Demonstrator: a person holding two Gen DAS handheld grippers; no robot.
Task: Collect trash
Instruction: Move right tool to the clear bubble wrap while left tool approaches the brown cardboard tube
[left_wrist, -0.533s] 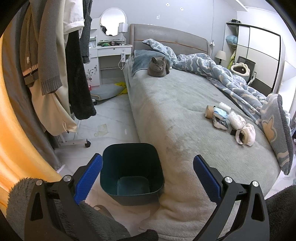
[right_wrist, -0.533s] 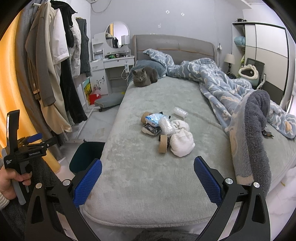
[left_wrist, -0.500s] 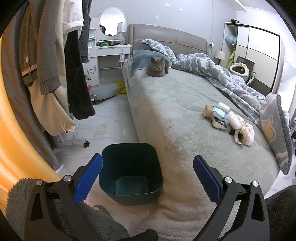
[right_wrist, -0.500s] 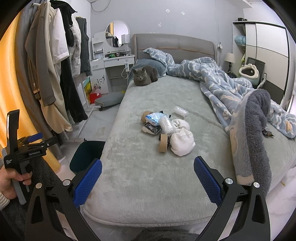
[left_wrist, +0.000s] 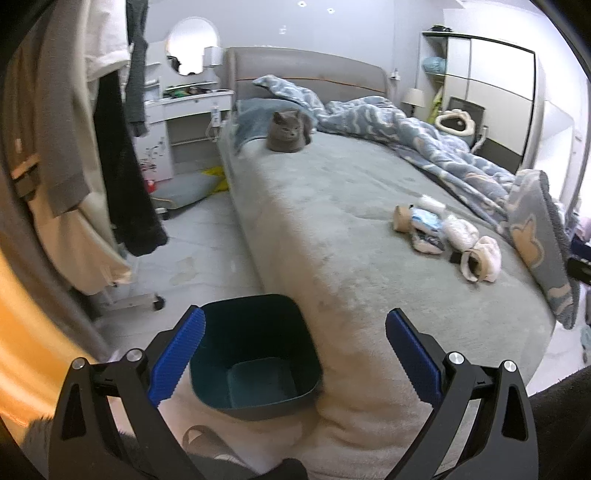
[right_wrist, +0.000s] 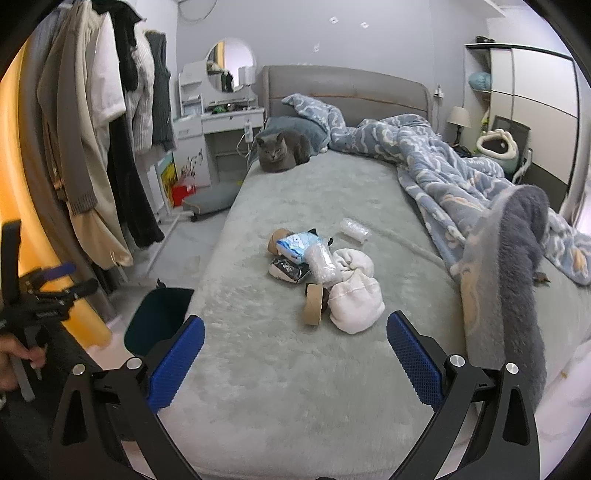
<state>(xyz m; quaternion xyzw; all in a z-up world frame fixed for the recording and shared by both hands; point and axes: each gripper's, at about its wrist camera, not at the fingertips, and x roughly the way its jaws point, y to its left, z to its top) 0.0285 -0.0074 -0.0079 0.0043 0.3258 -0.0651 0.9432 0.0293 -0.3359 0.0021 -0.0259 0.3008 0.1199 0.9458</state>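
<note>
A pile of trash lies in the middle of the grey bed (right_wrist: 295, 369): a cardboard tape roll (right_wrist: 313, 304), a blue-white wrapper (right_wrist: 297, 246), a dark wrapper (right_wrist: 289, 270), clear plastic (right_wrist: 322, 261) and a crumpled clear cup (right_wrist: 355, 230). The pile also shows in the left wrist view (left_wrist: 428, 232). A dark teal bin (left_wrist: 255, 350) stands on the floor at the bed's near left corner, empty. My left gripper (left_wrist: 294, 356) is open above the bin. My right gripper (right_wrist: 295, 363) is open and empty, short of the pile.
A grey cat (right_wrist: 281, 151) sits at the head of the bed. A blue duvet (right_wrist: 443, 173) is bunched along the right side. A white bundled cloth (right_wrist: 354, 299) lies by the trash. Clothes hang on a rack (right_wrist: 110, 147) at left. A dresser (right_wrist: 218, 125) stands behind.
The left wrist view has shifted slightly to the right and is a little blurred. The right gripper has barely moved. Nothing was taken hold of.
</note>
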